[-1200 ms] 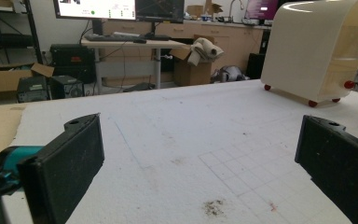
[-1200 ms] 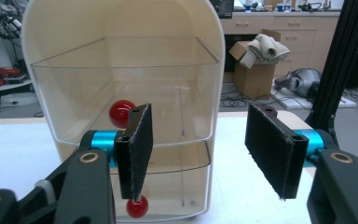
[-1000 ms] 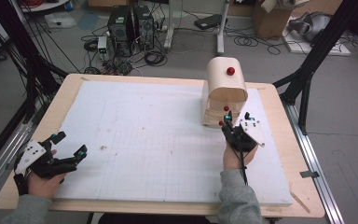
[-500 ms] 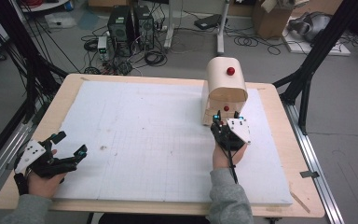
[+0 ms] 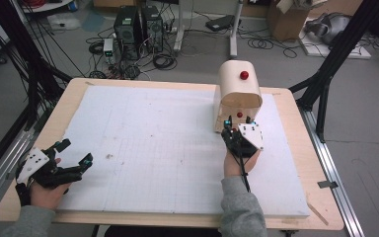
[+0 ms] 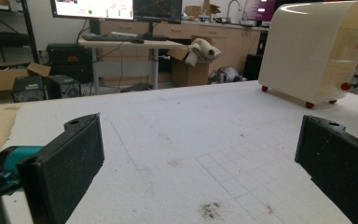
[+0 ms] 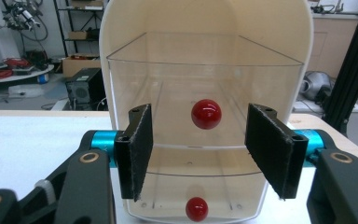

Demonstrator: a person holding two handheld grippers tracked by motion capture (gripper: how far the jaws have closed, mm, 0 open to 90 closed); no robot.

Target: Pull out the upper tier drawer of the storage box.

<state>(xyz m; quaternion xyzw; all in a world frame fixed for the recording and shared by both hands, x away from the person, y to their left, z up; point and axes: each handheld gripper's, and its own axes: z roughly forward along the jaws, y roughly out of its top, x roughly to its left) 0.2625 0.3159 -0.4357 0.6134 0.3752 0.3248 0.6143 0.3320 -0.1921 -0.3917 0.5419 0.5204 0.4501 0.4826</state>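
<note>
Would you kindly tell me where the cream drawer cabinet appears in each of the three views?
High view: the cream drawer cabinet stands right of centre, just beyond the right gripper.
Left gripper view: upper right corner, seen from the side.
Right gripper view: centre, front-on, behind the open jaws.
Shared landmark: the white foam board.

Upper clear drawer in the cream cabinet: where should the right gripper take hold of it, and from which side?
Probably by its red ball knob, approached straight on from the front. The drawer front is flat and clear, the knob its only protrusion, and the open right gripper already faces it, one jaw on each side.
</note>
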